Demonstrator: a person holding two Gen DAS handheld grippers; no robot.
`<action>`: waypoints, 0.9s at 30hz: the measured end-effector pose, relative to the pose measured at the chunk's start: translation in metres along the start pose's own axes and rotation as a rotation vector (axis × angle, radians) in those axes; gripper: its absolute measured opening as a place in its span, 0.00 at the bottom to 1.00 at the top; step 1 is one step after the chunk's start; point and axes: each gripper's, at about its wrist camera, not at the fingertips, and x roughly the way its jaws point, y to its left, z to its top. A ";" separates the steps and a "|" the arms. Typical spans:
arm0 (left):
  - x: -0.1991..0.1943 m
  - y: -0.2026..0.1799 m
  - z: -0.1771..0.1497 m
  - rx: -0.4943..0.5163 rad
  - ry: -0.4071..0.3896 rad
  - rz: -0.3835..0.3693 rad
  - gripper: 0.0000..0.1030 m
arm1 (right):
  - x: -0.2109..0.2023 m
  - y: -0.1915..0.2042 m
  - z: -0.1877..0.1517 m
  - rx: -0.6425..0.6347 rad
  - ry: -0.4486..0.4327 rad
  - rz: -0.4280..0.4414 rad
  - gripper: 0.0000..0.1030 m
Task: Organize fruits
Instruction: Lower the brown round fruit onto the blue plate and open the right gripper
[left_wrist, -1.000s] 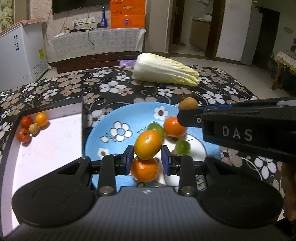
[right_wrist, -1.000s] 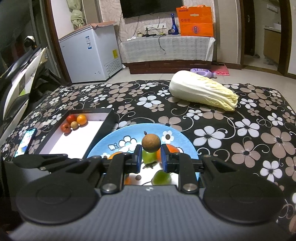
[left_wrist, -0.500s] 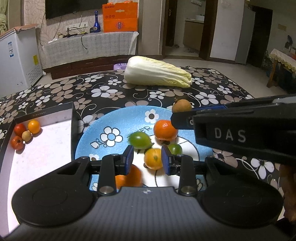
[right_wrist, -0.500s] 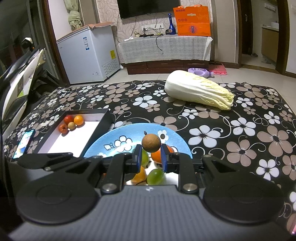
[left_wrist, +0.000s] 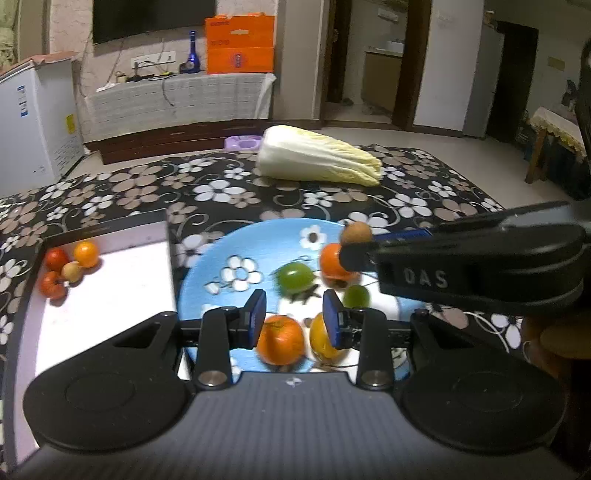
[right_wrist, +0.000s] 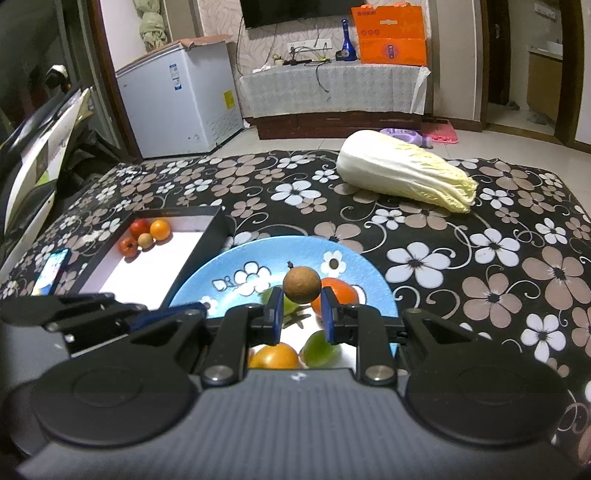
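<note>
A blue flowered plate (left_wrist: 255, 240) holds an orange fruit (left_wrist: 279, 339), a yellow-orange fruit (left_wrist: 322, 341), two green fruits (left_wrist: 295, 275) and another orange one (left_wrist: 330, 260). My left gripper (left_wrist: 294, 319) is open and empty above the plate's near side. My right gripper (right_wrist: 302, 308) is shut on a small round brown fruit (right_wrist: 301, 284) and holds it above the plate (right_wrist: 295, 249); it shows in the left wrist view (left_wrist: 355, 233). A black box with a white floor (left_wrist: 110, 280) lies left of the plate, with several small fruits (left_wrist: 68, 267) in its far corner.
A napa cabbage (left_wrist: 317, 157) lies on the flowered tablecloth (left_wrist: 221, 192) beyond the plate. A phone (right_wrist: 51, 269) lies left of the box. A white freezer (right_wrist: 177, 107) and a covered cabinet (right_wrist: 332, 88) stand behind the table.
The left gripper held an orange fruit one second ago; that fruit now lies on the plate and the jaws stand open. The right gripper still holds the brown fruit, raised slightly.
</note>
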 end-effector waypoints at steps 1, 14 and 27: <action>-0.002 0.004 0.000 -0.007 -0.002 0.005 0.38 | 0.001 0.002 0.000 -0.005 0.005 0.002 0.24; -0.024 0.034 -0.003 -0.040 -0.019 0.060 0.44 | 0.012 0.017 -0.004 -0.040 0.044 0.002 0.24; -0.026 0.045 -0.003 -0.057 -0.014 0.090 0.48 | 0.015 0.020 -0.008 -0.055 0.078 0.000 0.25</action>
